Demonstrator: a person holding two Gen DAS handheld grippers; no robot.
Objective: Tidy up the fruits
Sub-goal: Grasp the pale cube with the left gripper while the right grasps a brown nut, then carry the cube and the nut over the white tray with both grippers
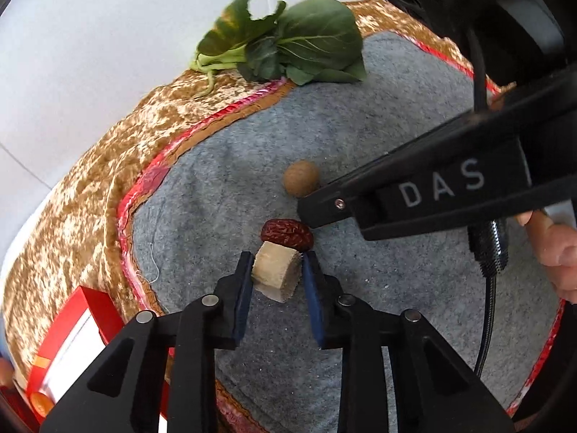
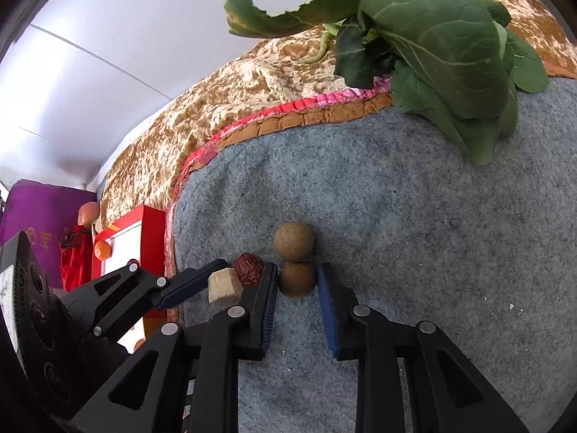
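On the grey felt mat [image 1: 378, 115] lie a wrinkled red date [image 1: 286, 232] and a round brown longan [image 1: 301, 182]. My left gripper [image 1: 277, 255] points down at the mat and is shut on a pale tan cut chunk [image 1: 276, 276], which touches the date. In the right wrist view my right gripper [image 2: 298, 267] is shut on a second longan [image 2: 297, 281], right beside the free longan [image 2: 293, 241]. The date [image 2: 248, 269] and the chunk [image 2: 223, 285] sit just left of it, and a left gripper finger [image 2: 191, 283] rests against the chunk. In the left view the right gripper [image 1: 312, 213] hides its longan.
Leafy greens [image 1: 288, 47] lie on the mat's far edge, over the gold-brown cloth [image 1: 90, 195]. A red and white box [image 2: 133, 238] holding an orange fruit [image 2: 102, 250] stands left of the mat. A hand [image 1: 555, 249] and a black cable [image 1: 487, 288] are at the right.
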